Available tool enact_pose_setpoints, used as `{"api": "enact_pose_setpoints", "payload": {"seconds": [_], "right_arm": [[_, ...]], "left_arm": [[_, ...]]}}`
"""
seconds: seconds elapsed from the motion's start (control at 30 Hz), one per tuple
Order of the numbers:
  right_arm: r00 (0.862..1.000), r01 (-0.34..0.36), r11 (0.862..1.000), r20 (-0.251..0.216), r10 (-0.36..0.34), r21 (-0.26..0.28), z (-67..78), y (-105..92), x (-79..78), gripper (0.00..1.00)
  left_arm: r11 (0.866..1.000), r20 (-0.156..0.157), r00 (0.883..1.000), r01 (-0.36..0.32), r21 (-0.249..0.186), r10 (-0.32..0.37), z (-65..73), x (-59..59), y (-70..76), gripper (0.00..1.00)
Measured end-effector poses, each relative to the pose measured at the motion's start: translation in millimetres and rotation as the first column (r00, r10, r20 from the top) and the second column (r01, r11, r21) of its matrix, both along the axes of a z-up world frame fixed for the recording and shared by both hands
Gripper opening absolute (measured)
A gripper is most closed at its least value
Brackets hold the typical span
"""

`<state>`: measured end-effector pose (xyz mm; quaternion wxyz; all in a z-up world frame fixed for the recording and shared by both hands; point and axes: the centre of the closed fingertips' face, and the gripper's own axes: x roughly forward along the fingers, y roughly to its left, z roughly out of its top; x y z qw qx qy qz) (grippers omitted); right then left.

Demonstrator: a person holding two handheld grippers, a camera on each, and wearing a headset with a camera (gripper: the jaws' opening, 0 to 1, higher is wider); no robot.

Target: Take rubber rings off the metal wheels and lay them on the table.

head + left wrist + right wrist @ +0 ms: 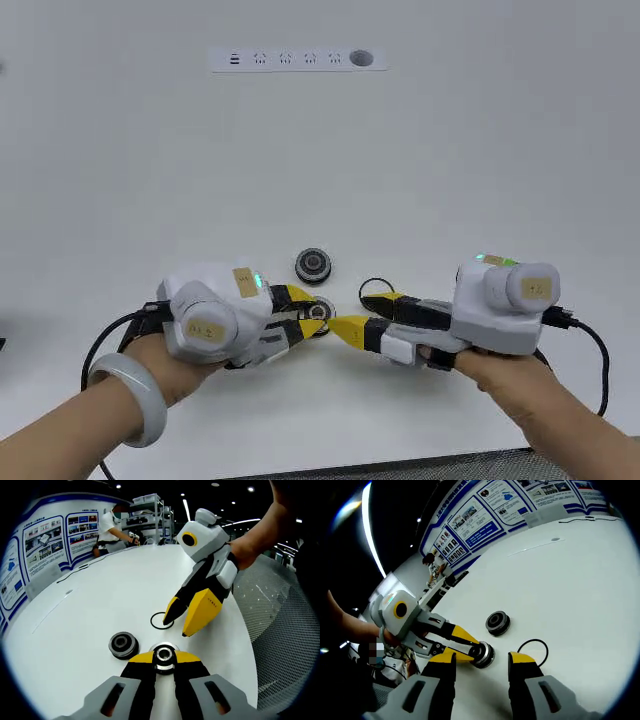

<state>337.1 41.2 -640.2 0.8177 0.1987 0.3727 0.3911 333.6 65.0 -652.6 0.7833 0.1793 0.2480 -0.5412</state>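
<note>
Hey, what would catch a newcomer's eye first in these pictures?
The left tongs are shut on a small metal wheel at the middle of the white table, with the open right tongs facing them. Beside the right tongs lies a loose black rubber ring, and a second wheel sits just behind.

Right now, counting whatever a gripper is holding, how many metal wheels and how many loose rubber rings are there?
Metal wheels: 2, the table wheel and the held wheel in the left gripper
Loose rubber rings: 1
Total: 3
</note>
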Motion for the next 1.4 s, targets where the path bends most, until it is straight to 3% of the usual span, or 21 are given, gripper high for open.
{"api": "enact_pose_setpoints", "payload": {"seconds": [0.13,0.33,0.5,0.73,1.4], "right_arm": [[0.997,0.043,0.998,-0.058,-0.040,0.039,-2.4,-0.4,2.9,0.42],[0.986,0.077,0.996,-0.154,-0.069,0.050,-11.3,-0.6,1.6,0.37],[0.976,0.083,0.995,-0.206,-0.070,0.058,-15.9,4.3,-1.7,0.36],[0.968,0.080,0.994,-0.244,-0.059,0.078,-16.6,10.9,-4.4,0.33],[0.959,0.065,0.992,-0.281,-0.032,0.112,-14.4,20.9,-3.9,0.34]], "left_arm": [[1.000,0.001,1.000,0.000,-0.001,0.000,0.0,0.0,0.0,0.13],[1.000,0.002,1.000,-0.002,-0.004,0.002,0.2,-0.2,-0.3,0.13],[1.000,0.000,1.000,-0.004,-0.007,0.004,0.0,-0.2,-0.4,0.13],[1.000,0.001,1.000,-0.005,-0.009,0.005,-0.8,0.2,0.1,0.13],[1.000,0.001,1.000,-0.007,-0.017,0.007,-2.6,0.9,1.3,0.13]]}}
